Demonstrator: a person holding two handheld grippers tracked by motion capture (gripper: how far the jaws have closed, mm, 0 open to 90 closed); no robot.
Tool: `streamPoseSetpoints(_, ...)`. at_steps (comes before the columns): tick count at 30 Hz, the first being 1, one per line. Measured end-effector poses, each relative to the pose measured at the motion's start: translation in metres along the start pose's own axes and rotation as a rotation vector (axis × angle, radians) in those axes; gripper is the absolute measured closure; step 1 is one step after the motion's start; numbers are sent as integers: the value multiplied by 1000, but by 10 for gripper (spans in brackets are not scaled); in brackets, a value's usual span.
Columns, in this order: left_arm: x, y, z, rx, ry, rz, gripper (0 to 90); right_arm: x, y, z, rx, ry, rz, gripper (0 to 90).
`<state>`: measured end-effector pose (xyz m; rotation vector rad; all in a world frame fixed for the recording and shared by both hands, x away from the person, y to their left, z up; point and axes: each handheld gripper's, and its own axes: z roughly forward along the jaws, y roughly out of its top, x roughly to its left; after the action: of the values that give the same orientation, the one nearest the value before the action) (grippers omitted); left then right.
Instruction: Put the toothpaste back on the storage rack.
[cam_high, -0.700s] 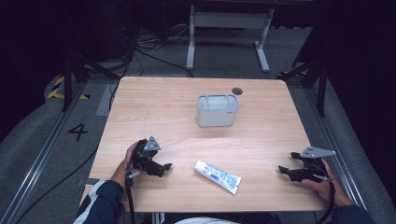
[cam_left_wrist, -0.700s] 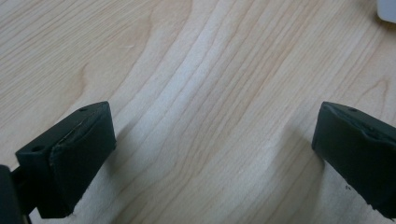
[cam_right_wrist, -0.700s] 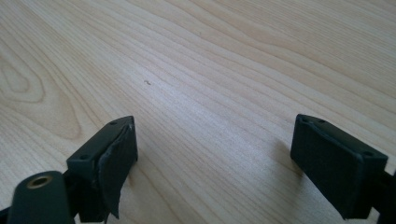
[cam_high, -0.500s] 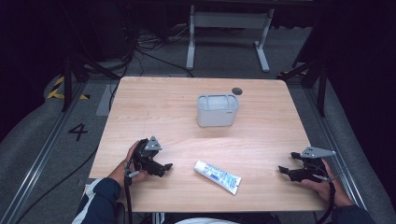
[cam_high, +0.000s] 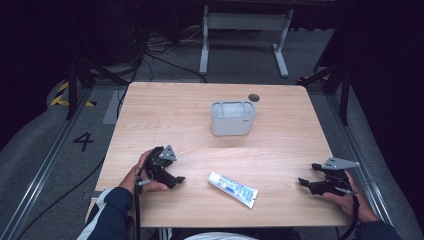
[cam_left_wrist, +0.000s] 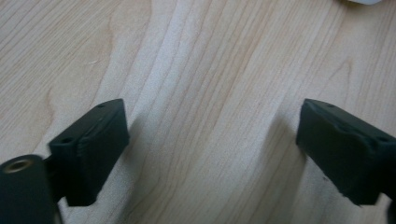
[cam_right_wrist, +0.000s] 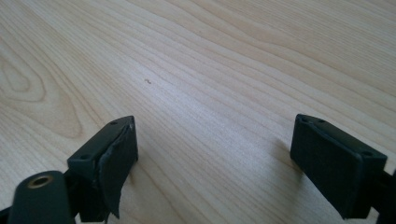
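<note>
White, flat plastic tube (cam_high: 233, 189) is lying between our grippers, left (cam_high: 176, 180) and right (cam_high: 303, 183), both spread empty; it risks skidding across the pale wooden worktop (cam_high: 280, 145) under one-sided contact.

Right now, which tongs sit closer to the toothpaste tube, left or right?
The left tongs. They rest on the table just left of the toothpaste tube, while the right tongs sit farther off near the table's right edge. Both are open and empty.

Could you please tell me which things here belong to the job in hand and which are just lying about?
Likely job things:
toothpaste tube, between the open left tongs and right tongs
grey bin

Lying about:
dark disc
floor cables
</note>
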<state>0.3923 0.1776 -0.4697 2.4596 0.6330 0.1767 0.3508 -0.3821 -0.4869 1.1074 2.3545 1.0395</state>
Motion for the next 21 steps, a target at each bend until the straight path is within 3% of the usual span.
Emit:
streamPoseSetpoints(1,0,0,0,0,0,0,178,0,-1,-1,0,-1,0,155)
streamPoseSetpoints(2,0,2,-1,-1,-36,-9,186,1,-1,-1,-1,-1,1,156)
streamPoseSetpoints(3,0,2,-1,-1,-36,-9,181,1,-1,-1,-1,-1,1,156)
streamPoseSetpoints(5,-1,6,-2,37,-33,23,188,1,-2,-2,0,-1,3,156)
streamPoseSetpoints(12,-13,19,-10,90,-26,112,212,1,-2,-2,-1,1,2,155)
streamPoseSetpoints(13,-13,19,-10,90,-26,112,216,1,-2,-2,-1,1,2,155)
streamPoseSetpoints(21,-30,48,-16,84,-42,225,219,1,-2,-2,-1,0,1,155)
